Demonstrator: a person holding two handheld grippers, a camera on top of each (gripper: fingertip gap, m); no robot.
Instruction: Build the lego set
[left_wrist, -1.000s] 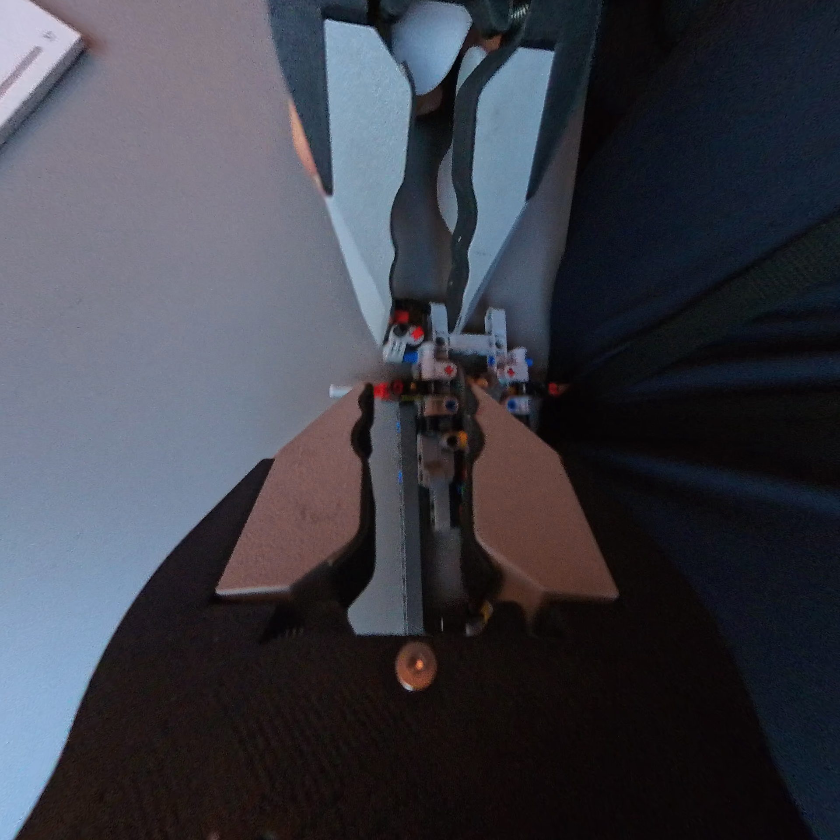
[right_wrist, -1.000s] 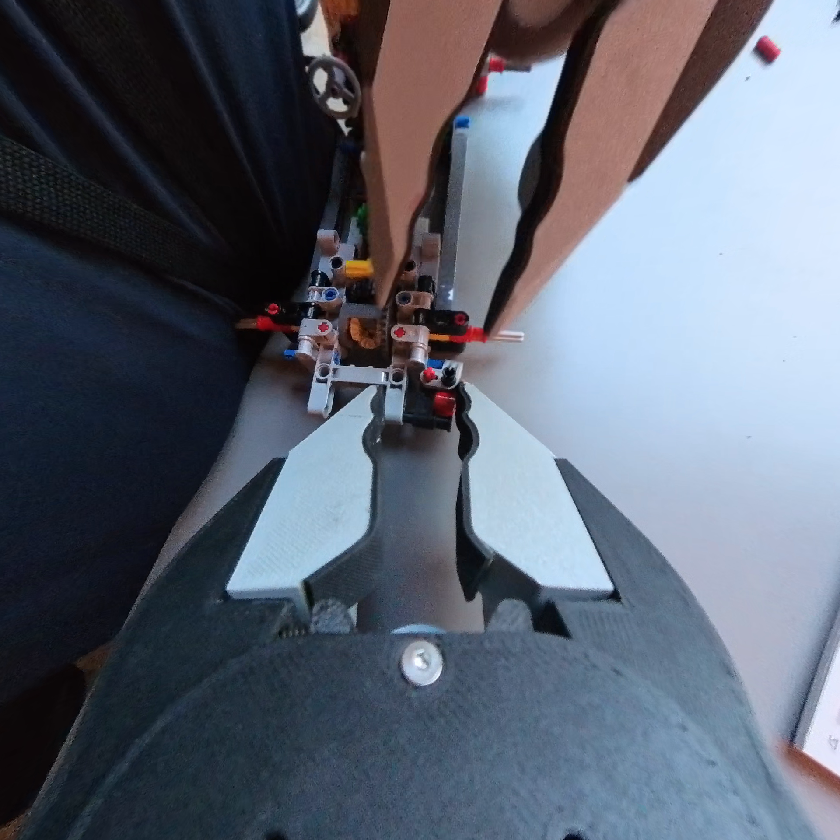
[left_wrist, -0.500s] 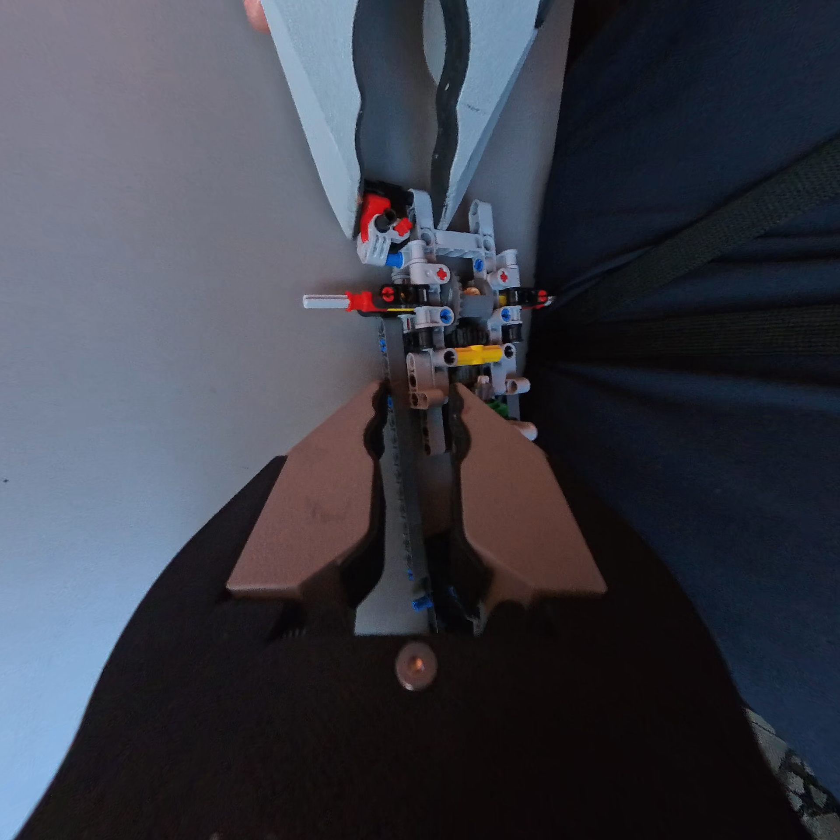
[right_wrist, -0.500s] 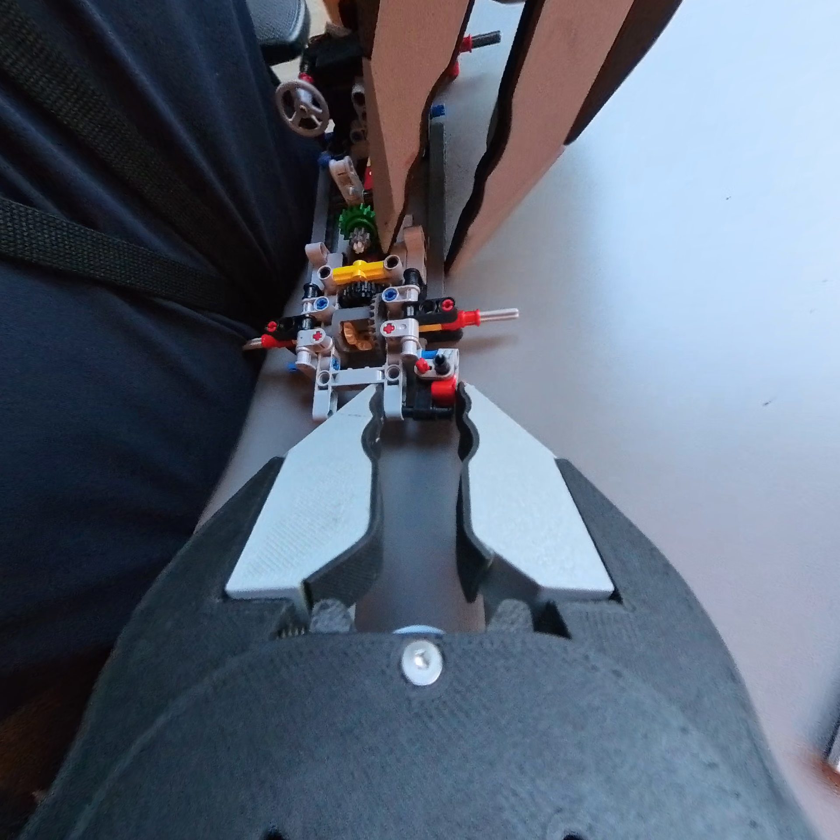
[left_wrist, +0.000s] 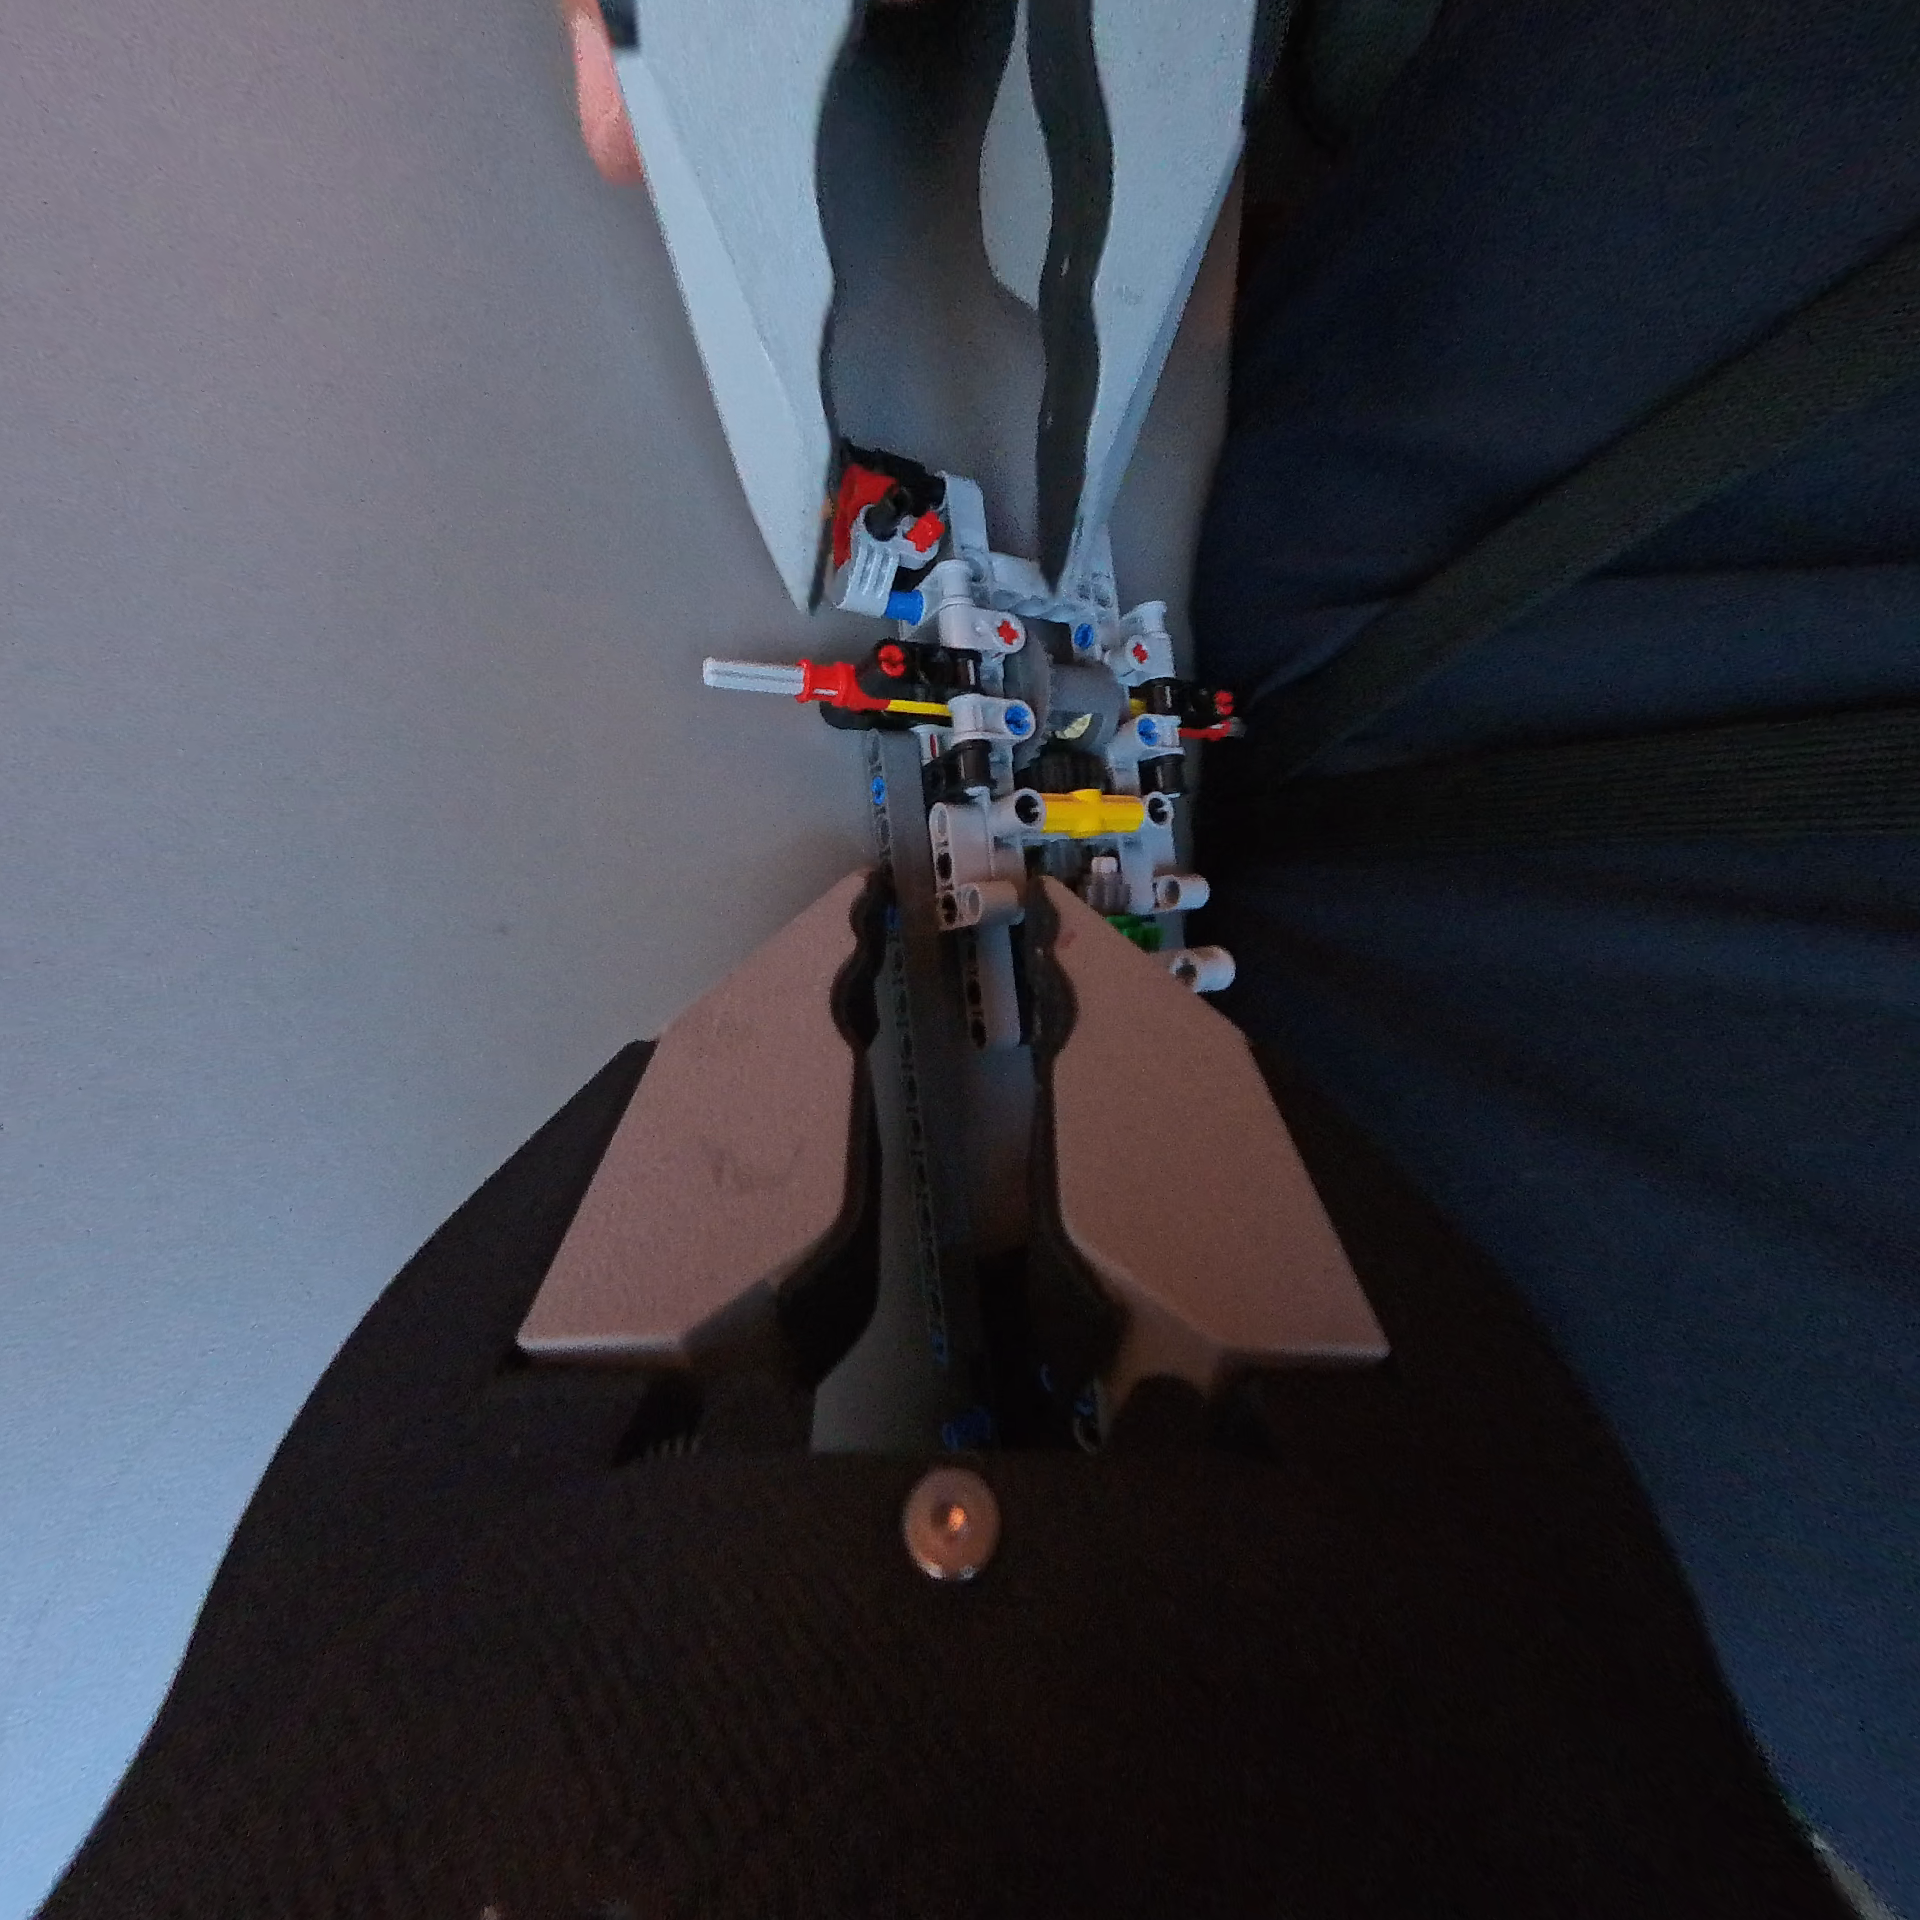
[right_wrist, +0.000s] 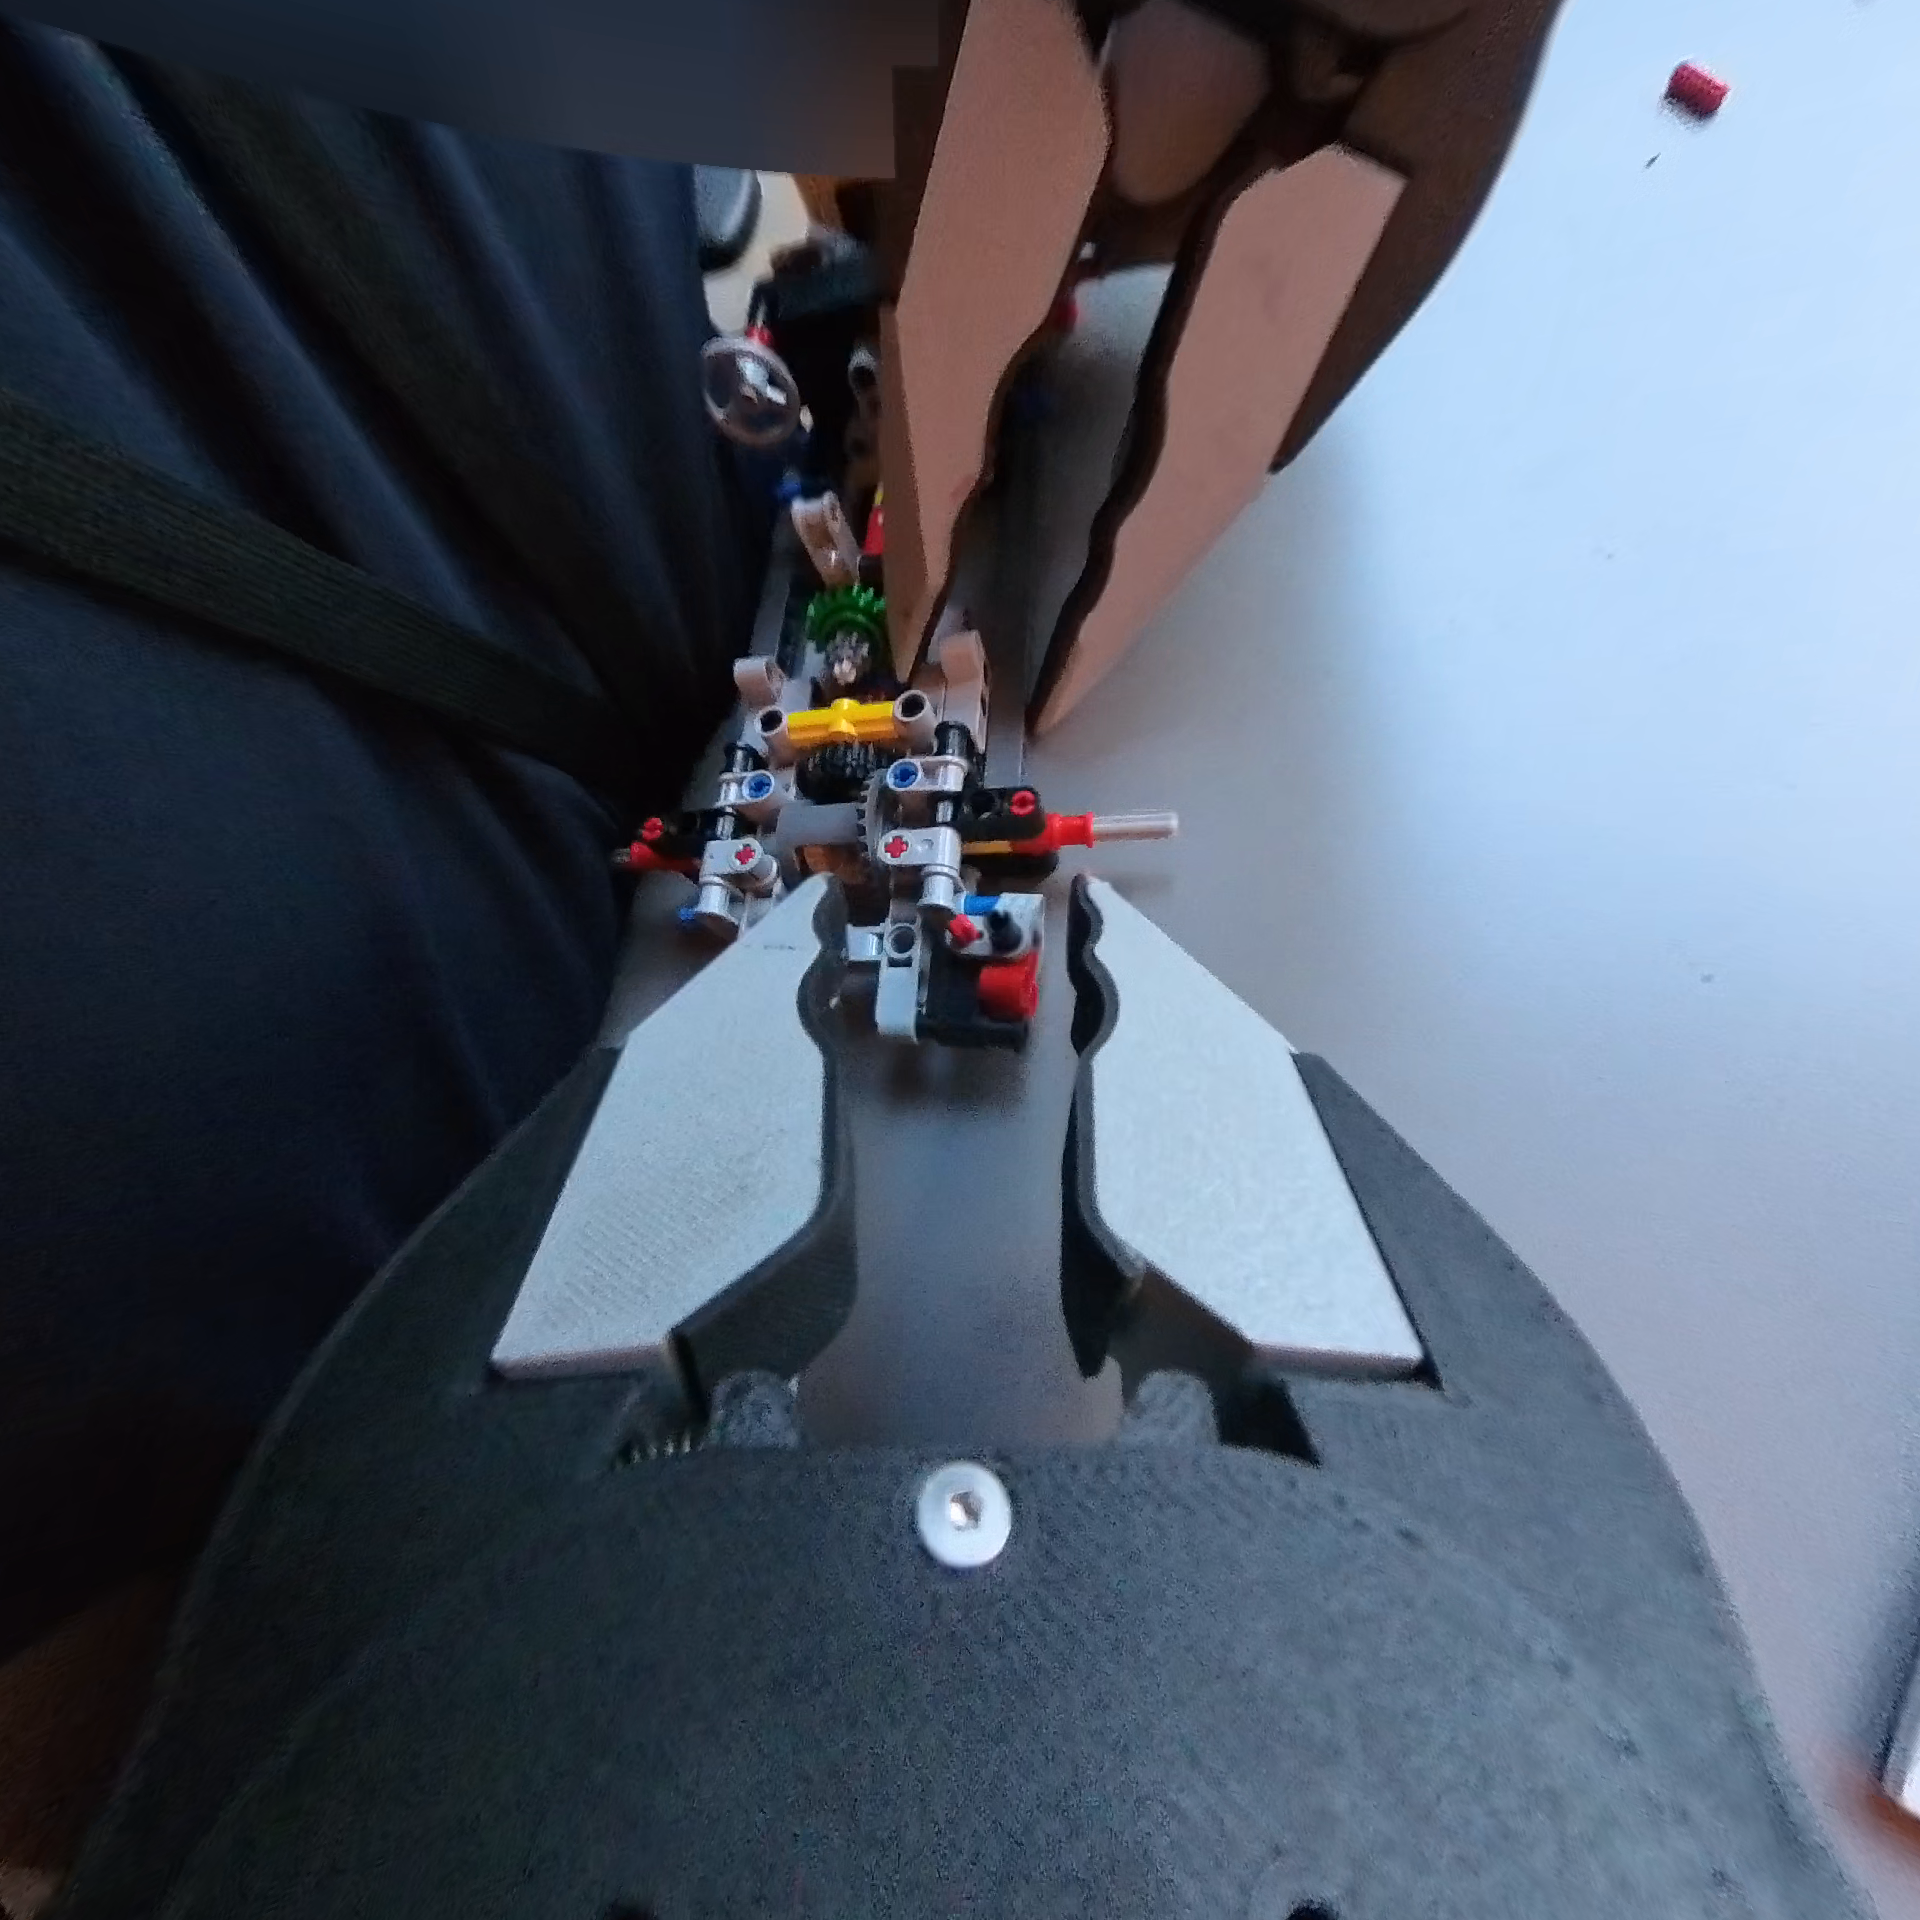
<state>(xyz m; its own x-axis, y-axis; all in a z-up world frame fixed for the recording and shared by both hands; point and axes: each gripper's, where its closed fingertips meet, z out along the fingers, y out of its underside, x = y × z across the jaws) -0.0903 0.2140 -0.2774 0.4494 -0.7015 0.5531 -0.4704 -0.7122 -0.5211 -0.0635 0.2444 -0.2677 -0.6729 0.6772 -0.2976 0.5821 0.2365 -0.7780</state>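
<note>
A brick-built model (left_wrist: 1039, 727) of grey beams, gears and coloured pins lies on the grey table (left_wrist: 364, 727), at its edge, against a person's dark blue clothing (left_wrist: 1558, 935). It is flanked end to end by the two grippers.

The left gripper (left_wrist: 951, 904), with tan fingers (left_wrist: 748, 1122), is closed on the model's long grey beams, which run back between its pads; both pads are seen pressed against them. In the right wrist view the same tan fingers (right_wrist: 977, 343) come in from the far side, clamped over the beams.

The right gripper (right_wrist: 951, 904), with pale grey fingers (right_wrist: 686, 1143), stands open around the model's near end. A black and red block (right_wrist: 987, 997) and a light grey beam lie between its pads. A clear gap shows at the right pad; whether the left pad touches cannot be told.

A red and white axle (right_wrist: 1101, 828) sticks out of the model to the right. A yellow piece (right_wrist: 842, 720) and a green gear (right_wrist: 847, 613) sit farther along. A small red part (right_wrist: 1696, 88) lies alone on the table, far right.
</note>
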